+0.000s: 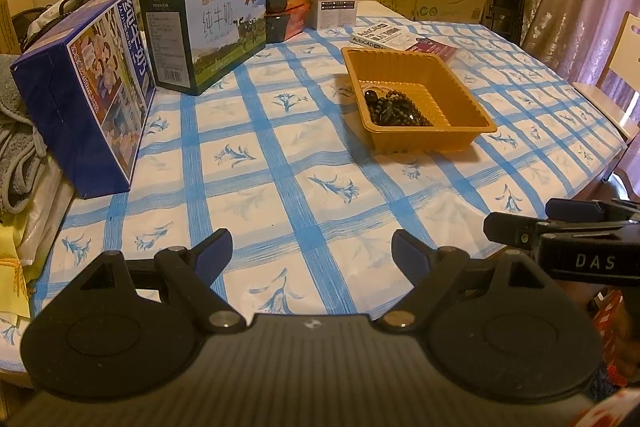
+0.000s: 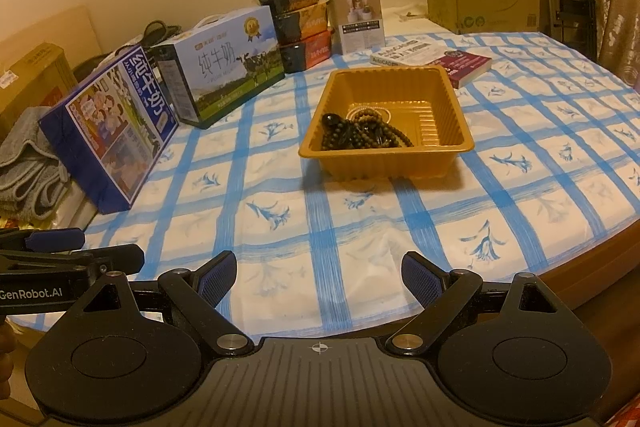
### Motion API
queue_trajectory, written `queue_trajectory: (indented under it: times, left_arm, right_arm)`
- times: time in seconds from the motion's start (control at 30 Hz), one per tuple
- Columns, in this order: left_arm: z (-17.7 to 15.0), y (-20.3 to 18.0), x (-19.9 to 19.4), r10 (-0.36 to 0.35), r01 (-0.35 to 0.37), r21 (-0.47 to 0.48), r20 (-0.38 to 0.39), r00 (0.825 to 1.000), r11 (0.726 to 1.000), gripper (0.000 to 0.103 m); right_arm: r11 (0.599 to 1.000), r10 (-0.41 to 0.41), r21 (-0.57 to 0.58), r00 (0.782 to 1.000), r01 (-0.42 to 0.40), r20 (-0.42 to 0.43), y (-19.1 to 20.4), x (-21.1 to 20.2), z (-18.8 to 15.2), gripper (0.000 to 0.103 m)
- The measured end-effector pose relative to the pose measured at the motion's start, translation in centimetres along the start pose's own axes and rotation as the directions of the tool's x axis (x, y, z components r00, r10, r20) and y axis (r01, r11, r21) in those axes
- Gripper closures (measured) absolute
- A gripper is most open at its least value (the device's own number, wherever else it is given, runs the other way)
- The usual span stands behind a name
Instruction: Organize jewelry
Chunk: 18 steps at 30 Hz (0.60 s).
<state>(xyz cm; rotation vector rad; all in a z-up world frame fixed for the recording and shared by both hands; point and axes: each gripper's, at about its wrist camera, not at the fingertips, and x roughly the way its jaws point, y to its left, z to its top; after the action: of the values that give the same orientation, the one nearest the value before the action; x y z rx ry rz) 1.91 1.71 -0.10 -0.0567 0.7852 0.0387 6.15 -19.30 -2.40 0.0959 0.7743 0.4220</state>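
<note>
Both the left gripper (image 1: 312,247) and the right gripper (image 2: 318,273) are held spread and empty near the table edge, well apart from the orange tray (image 2: 452,99), where the beaded bracelets (image 2: 366,135) are heaped, apparently collected for sorting.

Showing blue-and-white checked tablecloth (image 2: 328,227) with blue flower motifs; sitting on it, amber-orange tray (image 2: 452,95) holding dark brown-black beads (image 2: 360,135); beyond tray, maroon book (image 2: 468,65).

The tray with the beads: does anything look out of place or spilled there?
Nothing is spilled. The beads all lie inside the tray, tangled in one heap at its near left corner. Both the left gripper and the right gripper are open and empty.
</note>
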Motion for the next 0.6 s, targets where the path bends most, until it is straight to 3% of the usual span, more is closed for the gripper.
queue_trajectory:
  times: [0.6]
  left_arm:
    - [-0.04,-0.12,0.00,0.001,-0.001,0.000,0.000,1.000,1.000,0.017]
  right_arm:
    - [1.000,-0.002,0.001,1.000,0.002,0.003,-0.06,-0.11,0.18,0.014]
